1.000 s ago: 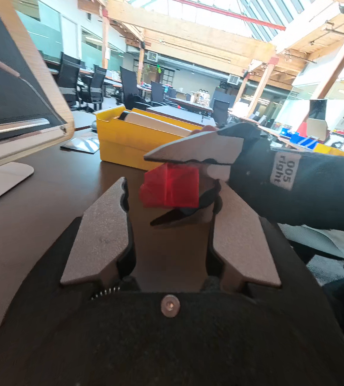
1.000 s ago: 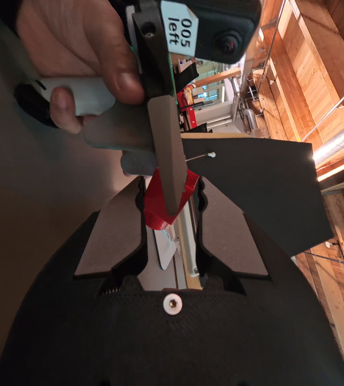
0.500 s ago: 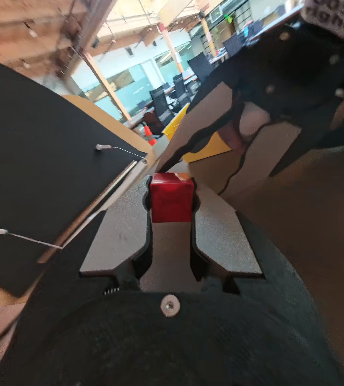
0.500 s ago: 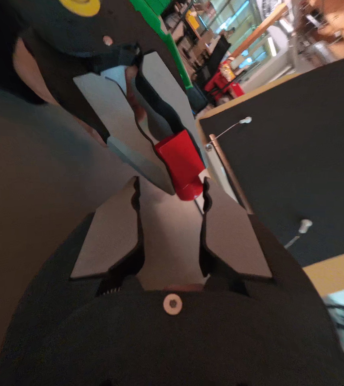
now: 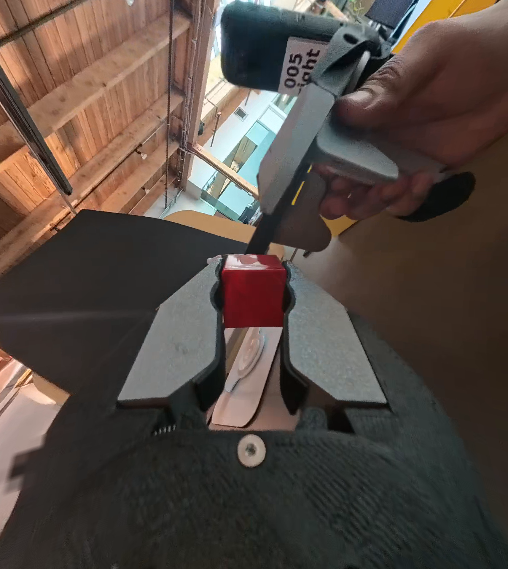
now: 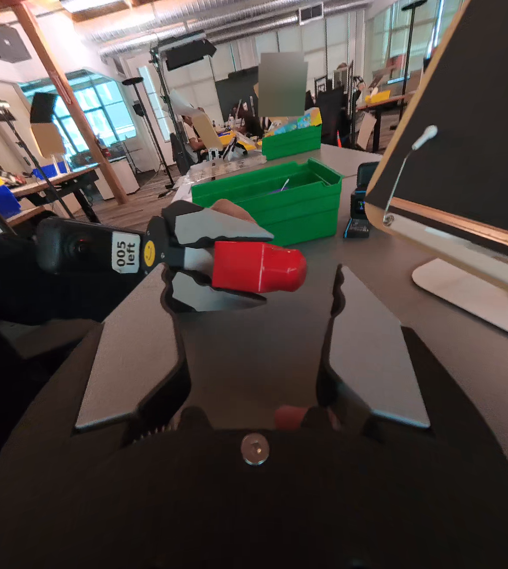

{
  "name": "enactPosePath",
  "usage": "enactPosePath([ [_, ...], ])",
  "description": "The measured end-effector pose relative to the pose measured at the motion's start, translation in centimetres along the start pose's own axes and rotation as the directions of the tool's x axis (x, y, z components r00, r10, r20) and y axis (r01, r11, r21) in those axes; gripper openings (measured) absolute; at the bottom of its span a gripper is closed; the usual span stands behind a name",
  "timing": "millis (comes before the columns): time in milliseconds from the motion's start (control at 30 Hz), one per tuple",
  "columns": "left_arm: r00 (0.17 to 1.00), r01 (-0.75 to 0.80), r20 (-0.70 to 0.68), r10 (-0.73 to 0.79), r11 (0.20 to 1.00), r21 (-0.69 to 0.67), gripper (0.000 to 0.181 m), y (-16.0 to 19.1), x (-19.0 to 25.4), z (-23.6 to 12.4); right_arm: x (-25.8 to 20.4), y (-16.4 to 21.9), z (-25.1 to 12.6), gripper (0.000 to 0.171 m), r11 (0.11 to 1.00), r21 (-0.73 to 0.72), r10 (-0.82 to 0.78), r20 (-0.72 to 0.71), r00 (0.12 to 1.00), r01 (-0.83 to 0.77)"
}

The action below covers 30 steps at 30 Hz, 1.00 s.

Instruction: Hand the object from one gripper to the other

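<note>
The red block (image 5: 252, 295), square with a rounded far end, is clamped between the fingers of my left gripper (image 5: 253, 277), which is shut on it. In the right wrist view the left gripper (image 6: 268, 268) comes in from the left and holds the red block (image 6: 258, 266) sideways above the dark table (image 6: 369, 261). My right gripper (image 6: 252, 288) is open and empty, with its fingertips just short of the block. In the left wrist view a hand (image 5: 446, 101) holds the right gripper (image 5: 280, 243) edge-on just beyond the block.
A green bin (image 6: 277, 200) stands on the table behind the block, with a small black device (image 6: 359, 209) to its right. A black board with a wooden edge (image 6: 477, 123) on a white base (image 6: 462, 295) stands at the right; it also shows in the left wrist view (image 5: 92, 277). My two grippers' fingertips are within a few centimetres of each other.
A second ago the right gripper was shut on the red block and the left was open around it. The left closed on the block; the right opened and drew back. Both views have turned.
</note>
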<state>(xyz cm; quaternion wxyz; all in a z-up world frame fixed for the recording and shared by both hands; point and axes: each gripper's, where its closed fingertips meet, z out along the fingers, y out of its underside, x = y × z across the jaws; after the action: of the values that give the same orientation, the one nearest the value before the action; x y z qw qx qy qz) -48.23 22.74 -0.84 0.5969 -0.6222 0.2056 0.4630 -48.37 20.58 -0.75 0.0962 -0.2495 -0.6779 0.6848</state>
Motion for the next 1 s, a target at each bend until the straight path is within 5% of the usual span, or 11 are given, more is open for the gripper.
enactPosePath([
  [133,0.999,-0.029,-0.017,0.029,1.000,0.009,0.034,-0.5,0.8,0.1,0.9,0.8,0.4,0.100,0.999,-0.036,-0.017,-0.064,0.998,0.015],
  [267,0.995,-0.090,-0.054,0.088,0.996,-0.029,0.034,0.0,2.0,0.4,0.5,1.5,0.9,0.066,0.996,-0.068,-0.068,-0.069,0.995,0.063],
  [633,0.996,-0.066,-0.066,0.062,0.995,-0.068,0.034,1.0,2.1,0.6,1.3,3.5,1.4,0.072,0.986,-0.162,-0.067,-0.103,0.992,0.050],
  [1000,0.988,0.114,-0.096,-0.124,0.987,-0.110,0.038,1.7,2.5,0.8,2.2,3.7,1.0,0.071,0.976,-0.207,-0.103,-0.154,0.983,0.070],
])
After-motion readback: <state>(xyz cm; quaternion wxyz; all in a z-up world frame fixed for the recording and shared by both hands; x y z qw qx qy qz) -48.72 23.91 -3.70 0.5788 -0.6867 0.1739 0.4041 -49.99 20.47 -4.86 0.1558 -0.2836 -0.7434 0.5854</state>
